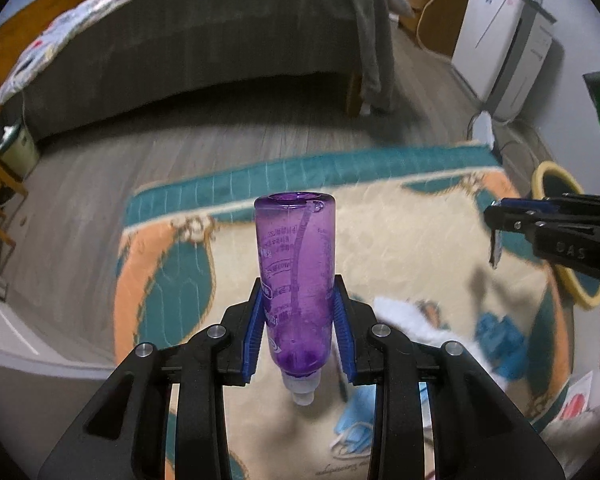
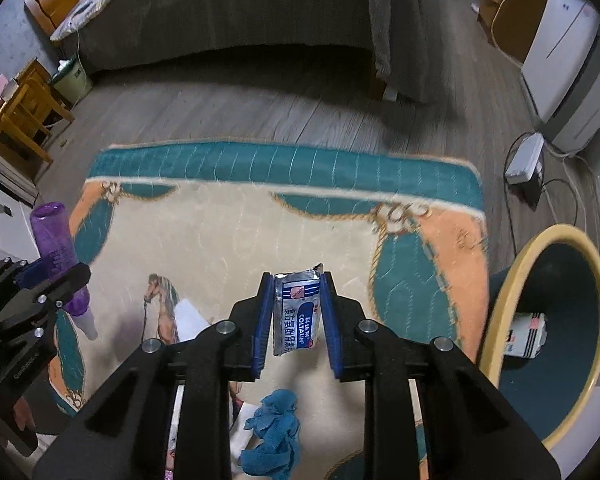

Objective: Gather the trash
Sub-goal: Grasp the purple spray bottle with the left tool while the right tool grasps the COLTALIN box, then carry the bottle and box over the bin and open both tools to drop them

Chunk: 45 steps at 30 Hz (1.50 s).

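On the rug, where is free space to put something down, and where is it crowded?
Free: the cream middle of the rug, between the teal border band and the right gripper. Crowded: the near edge, with the blue cloth, white paper and face masks.

Wood floor (image 2: 260, 112) under a rug (image 2: 228, 232); on the rug, blue cloth (image 2: 274, 440), white paper (image 2: 190, 318), face mask (image 1: 354, 432).

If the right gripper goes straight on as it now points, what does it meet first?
Probably the carpet: the right gripper, shut on the sachet, points over its bare cream middle. The bin lies off to the right.
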### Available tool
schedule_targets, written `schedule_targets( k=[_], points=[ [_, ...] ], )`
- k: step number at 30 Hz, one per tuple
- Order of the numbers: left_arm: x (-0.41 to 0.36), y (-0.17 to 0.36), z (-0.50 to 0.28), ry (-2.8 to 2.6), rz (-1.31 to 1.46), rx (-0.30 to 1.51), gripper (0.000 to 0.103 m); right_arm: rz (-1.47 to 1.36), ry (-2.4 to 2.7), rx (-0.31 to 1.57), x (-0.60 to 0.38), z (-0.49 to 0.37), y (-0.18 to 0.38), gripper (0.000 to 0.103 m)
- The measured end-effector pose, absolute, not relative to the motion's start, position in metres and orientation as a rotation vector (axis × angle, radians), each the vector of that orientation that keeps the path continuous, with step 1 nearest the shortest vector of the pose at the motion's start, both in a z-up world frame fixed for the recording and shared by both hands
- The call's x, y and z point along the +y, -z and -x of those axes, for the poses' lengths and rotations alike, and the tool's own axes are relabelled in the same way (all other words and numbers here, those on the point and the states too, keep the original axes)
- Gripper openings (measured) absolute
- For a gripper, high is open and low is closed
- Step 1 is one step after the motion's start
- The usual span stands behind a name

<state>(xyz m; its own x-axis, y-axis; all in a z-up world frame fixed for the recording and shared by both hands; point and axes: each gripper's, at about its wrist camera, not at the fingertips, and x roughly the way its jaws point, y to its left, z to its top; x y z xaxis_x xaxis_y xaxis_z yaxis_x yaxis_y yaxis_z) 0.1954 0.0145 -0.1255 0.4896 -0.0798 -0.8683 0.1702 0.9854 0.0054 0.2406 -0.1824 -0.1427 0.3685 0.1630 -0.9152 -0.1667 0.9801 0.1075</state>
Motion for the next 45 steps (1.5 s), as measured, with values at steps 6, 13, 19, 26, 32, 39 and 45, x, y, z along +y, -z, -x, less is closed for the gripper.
schedule_targets(
  k=[6, 13, 19, 26, 32, 39, 45],
  points=[
    [0.004, 0.094, -0.193, 0.177, -0.078, 0.961, 0.033, -0.013, -0.203, 1.097, -0.195, -0.238, 0.111, 0.023],
    [-0.009, 0.070, -0.187, 0.197, -0.080, 0.886, 0.033, -0.051, -0.198, 1.031, -0.208, -0.233, 0.085, 0.023],
    [-0.021, 0.057, -0.178, 0.204, -0.091, 0.844, 0.033, -0.051, -0.198, 0.982, -0.217, -0.222, 0.066, 0.023],
    [-0.033, 0.048, -0.170, 0.214, -0.102, 0.817, 0.033, -0.044, -0.188, 0.949, -0.233, -0.205, 0.054, 0.023],
    [-0.052, 0.045, -0.166, 0.227, -0.130, 0.795, 0.033, -0.034, -0.173, 0.931, -0.247, -0.196, 0.047, 0.023],
    [-0.075, 0.047, -0.166, 0.259, -0.159, 0.792, 0.033, -0.037, -0.143, 0.909, -0.270, -0.195, 0.042, 0.023],
    [-0.098, 0.048, -0.166, 0.287, -0.190, 0.780, 0.033, -0.048, -0.115, 0.905, -0.293, -0.192, 0.043, 0.023]
  ],
)
